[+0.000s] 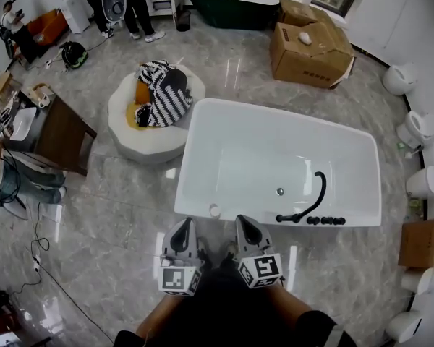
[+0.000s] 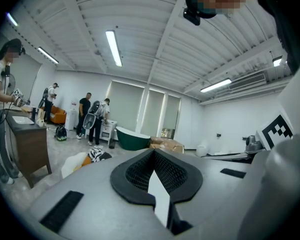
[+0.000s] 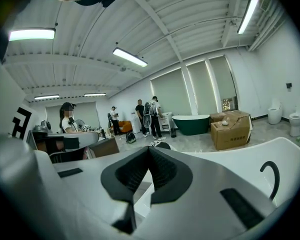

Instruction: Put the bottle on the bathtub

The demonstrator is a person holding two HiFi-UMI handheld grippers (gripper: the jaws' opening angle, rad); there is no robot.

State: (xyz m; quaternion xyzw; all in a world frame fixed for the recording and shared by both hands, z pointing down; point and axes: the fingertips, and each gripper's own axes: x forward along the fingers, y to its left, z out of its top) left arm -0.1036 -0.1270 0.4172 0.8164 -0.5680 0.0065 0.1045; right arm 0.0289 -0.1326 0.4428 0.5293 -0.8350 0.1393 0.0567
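The white bathtub (image 1: 190, 157) lies in the middle of the head view, with a black faucet (image 1: 315, 199) on its near rim. I see no bottle in any view. Both grippers are held close to the person's body, just short of the tub's near edge, and point up. My left gripper (image 1: 182, 236) (image 2: 152, 154) has its jaws together with nothing between them. My right gripper (image 1: 247, 230) (image 3: 149, 151) is likewise shut and empty. Beyond the jaws in the right gripper view are the tub rim (image 3: 275, 151) and the faucet (image 3: 270, 173).
A round white pouf (image 1: 148, 139) with striped cloth sits left of the tub. Cardboard boxes (image 1: 311, 49) and a dark green tub (image 1: 231, 2) stand behind. A wooden cabinet (image 1: 61, 132) is at left, toilets (image 1: 412, 129) along the right wall, people (image 1: 134, 6) at the back.
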